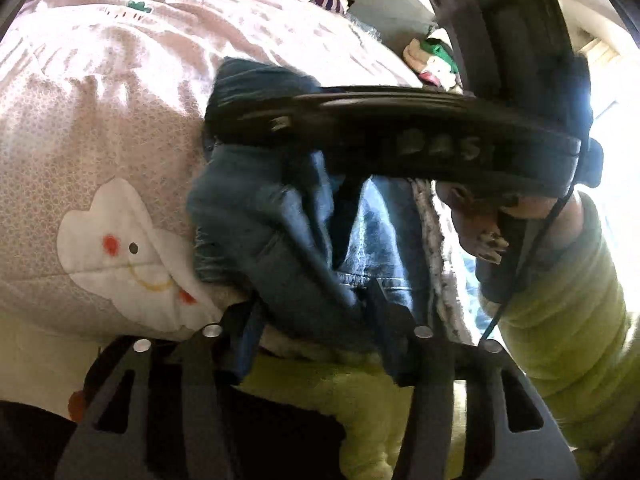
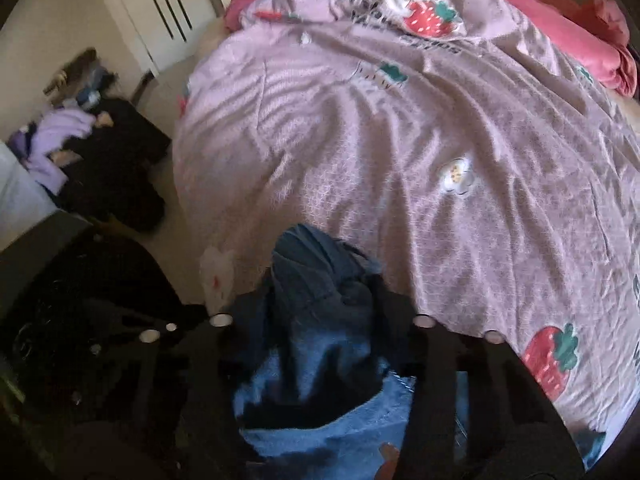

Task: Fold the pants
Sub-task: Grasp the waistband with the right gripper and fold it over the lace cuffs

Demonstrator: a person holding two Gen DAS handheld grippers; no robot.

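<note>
A pair of blue denim pants [image 1: 280,232] hangs bunched above the pink printed bedspread [image 1: 120,120]. My left gripper [image 1: 316,320] is shut on the pants, its fingers [image 1: 384,320] clamped on the denim near the waistband. The other gripper's black body [image 1: 420,136] crosses the left wrist view just above the pants, held by a hand in a yellow-green sleeve [image 1: 560,300]. In the right wrist view my right gripper [image 2: 320,320] is shut on the pants [image 2: 320,320], which bunch between its fingers [image 2: 400,312] over the bed's near edge.
The bedspread [image 2: 400,140] has strawberry and cloud prints and covers a wide bed. A red blanket [image 2: 580,20] lies at its far side. A dark chair with purple clothes [image 2: 60,140] stands on the floor to the left, near a white door [image 2: 160,12].
</note>
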